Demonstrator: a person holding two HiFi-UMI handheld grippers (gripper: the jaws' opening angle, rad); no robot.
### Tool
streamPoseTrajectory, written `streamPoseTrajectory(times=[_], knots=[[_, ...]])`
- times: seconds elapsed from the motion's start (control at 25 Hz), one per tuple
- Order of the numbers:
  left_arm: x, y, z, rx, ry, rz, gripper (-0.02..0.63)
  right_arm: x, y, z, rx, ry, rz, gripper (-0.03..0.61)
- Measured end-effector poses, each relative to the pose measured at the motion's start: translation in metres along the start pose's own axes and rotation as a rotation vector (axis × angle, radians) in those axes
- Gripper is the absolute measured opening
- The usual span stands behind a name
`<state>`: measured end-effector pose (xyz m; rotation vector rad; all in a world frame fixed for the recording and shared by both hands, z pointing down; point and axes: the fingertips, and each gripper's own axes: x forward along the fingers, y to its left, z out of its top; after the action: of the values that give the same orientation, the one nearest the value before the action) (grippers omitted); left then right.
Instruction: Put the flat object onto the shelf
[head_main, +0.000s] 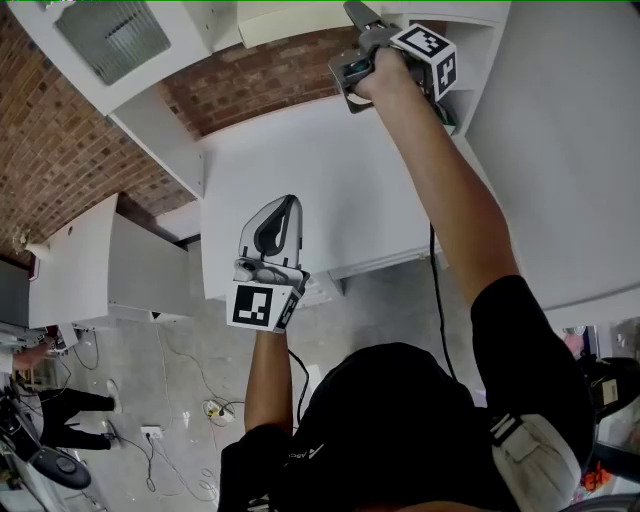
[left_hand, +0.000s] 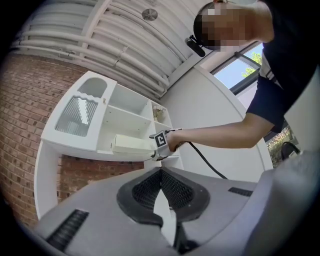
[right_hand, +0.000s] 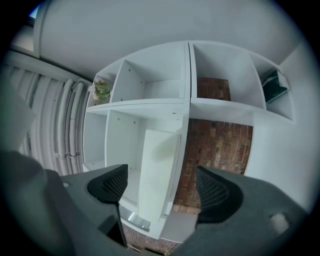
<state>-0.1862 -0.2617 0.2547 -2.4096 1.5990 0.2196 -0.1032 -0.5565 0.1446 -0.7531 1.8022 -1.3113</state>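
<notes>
The flat object (right_hand: 157, 170) is a long white board, and it lies in a lower compartment of the white shelf unit (right_hand: 190, 102), with its near end sticking out past the shelf's edge. My right gripper (right_hand: 164, 189) is open, its two black pads standing either side of the board's near end with a gap on each side. In the head view the right gripper (head_main: 348, 50) is raised high beside the board (head_main: 290, 20). My left gripper (head_main: 288, 205) is lower down, shut and empty. The left gripper view shows its jaws (left_hand: 161, 172) together, with the board (left_hand: 132, 145) far beyond.
A small plant (right_hand: 101, 91) sits in an upper left compartment and a dark green thing (right_hand: 274, 85) in the right one. Brick wall (right_hand: 215, 145) shows behind the open compartments. A slatted grille (left_hand: 77, 115) fills the shelf's far end. Cables lie on the floor (head_main: 180, 410).
</notes>
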Motion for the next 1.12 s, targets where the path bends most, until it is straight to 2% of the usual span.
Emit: streamPoseTrajectory(times=[0.24, 0.56, 0.64, 0.84, 1.12], knots=[[-0.002, -0.014, 0.008, -0.019, -0.013, -0.023, -0.002, -0.051, 0.007, -0.030, -0.100, 0.088, 0.077, 0.413], [-0.015, -0.034, 0.030, -0.050, -0.039, -0.045, -0.002, -0.141, 0.035, -0.088, -0.333, 0.258, 0.248, 0.382], [-0.019, -0.041, 0.033, -0.065, -0.043, -0.054, -0.002, -0.167, 0.038, -0.100, -0.382, 0.291, 0.291, 0.338], [-0.030, -0.060, 0.044, -0.106, -0.066, -0.072, -0.002, -0.227, 0.049, -0.119, -0.599, 0.295, 0.401, 0.156], [-0.030, -0.085, 0.055, -0.107, -0.081, -0.124, -0.002, -0.282, 0.056, -0.123, -1.028, 0.205, 0.471, 0.072]])
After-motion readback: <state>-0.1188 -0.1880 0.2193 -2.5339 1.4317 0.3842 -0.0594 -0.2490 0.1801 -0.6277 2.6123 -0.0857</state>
